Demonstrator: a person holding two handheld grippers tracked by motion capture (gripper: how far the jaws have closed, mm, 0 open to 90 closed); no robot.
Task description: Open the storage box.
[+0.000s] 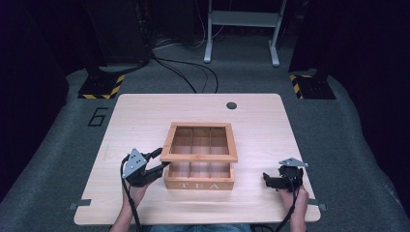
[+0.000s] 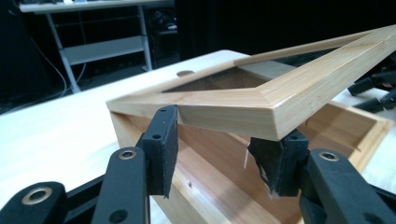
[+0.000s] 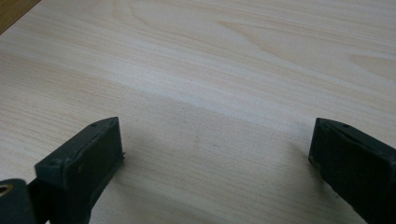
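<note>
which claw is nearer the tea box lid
Left. The left claw is at the lid's left front corner, its jaws spread around that raised corner. The right claw sits open over bare table, well off to the box's right.

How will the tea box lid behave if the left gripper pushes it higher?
The lid is probably stiff: its wooden frame looks straight. Likely it pivots at the back, since its front is raised. It may slip: the left gripper sits open under its smooth corner.

A grey metal stand and black cables occupy the floor beyond the table.
</note>
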